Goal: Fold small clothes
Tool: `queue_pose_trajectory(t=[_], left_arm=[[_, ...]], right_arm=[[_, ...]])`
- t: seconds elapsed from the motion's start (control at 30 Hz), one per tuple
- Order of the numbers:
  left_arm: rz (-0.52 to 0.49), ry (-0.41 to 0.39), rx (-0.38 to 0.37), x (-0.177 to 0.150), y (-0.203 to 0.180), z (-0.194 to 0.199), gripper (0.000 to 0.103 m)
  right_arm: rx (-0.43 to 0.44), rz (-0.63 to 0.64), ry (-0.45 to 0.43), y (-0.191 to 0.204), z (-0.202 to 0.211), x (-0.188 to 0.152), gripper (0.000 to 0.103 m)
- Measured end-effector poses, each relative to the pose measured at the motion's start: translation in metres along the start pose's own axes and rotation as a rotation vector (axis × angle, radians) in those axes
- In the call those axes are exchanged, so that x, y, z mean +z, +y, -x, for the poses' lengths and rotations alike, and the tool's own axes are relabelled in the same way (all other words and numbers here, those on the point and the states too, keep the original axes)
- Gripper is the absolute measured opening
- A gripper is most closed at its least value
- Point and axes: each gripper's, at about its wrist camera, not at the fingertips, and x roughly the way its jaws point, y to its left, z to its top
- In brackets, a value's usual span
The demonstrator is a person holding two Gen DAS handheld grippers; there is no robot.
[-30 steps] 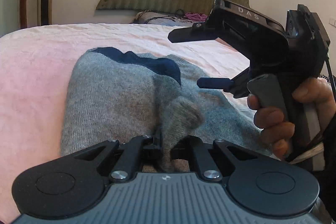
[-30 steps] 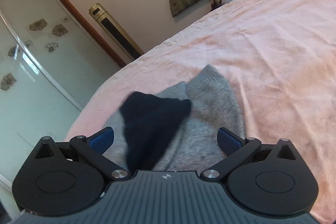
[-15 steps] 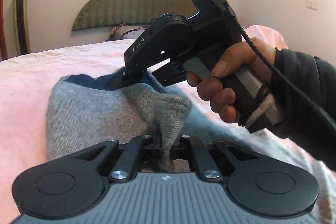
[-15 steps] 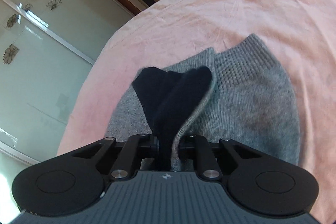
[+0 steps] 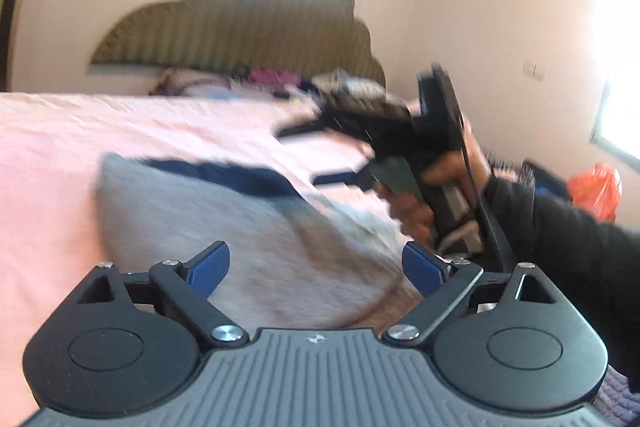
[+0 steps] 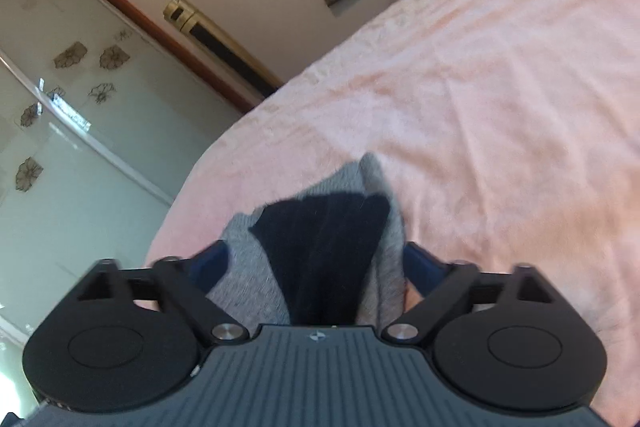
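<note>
A small grey knitted sweater [image 5: 192, 219] with a navy collar band [image 5: 240, 177] lies folded on the pink bed [image 5: 80, 147]. My left gripper [image 5: 316, 265] is open just above its near edge and holds nothing. My right gripper [image 5: 316, 155] shows in the left wrist view, held in a hand over the sweater's right side, jaws apart. In the right wrist view the right gripper [image 6: 316, 263] is open with the grey sweater [image 6: 244, 275] and its navy part [image 6: 324, 239] lying loose between the fingers.
A padded headboard [image 5: 240, 31] and a pile of clothes [image 5: 272, 79] are at the far end of the bed. An orange bag [image 5: 596, 191] sits at the right. A glass wardrobe [image 6: 60, 131] stands left of the bed [image 6: 500, 87].
Both grippers were shut on folds of the sweater half a second ago; both have opened and let it go. The sweater has dropped flat. The right gripper has drawn back to the right.
</note>
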Motion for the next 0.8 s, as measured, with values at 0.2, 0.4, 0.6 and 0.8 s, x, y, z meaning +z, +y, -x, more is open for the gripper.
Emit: queue_pose_trajectory(t=[0.2,0.4,0.6,0.8], left_arm=[[0.267,0.044,0.173,0.029,0.106,-0.020,0.099],[0.718,0.145,0.035,0.028,0.173,-0.095,0.098],[0.676,0.242,0.047,0.028,0.160,-0.122,0.028],[0.549,0.183,0.129,0.058,0.160,-0.083,0.024]], right_arm=[[-0.029,0.002,0.122,-0.008,-0.023,0.006,0.097],[-0.013,-0.010,0.150,-0.002,-0.050,0.001,0.100],[-0.028,-0.006,0.186,0.000,-0.060,-0.004,0.029],[0.071,0.036,0.124,0.040,-0.054,0.000,0.026]])
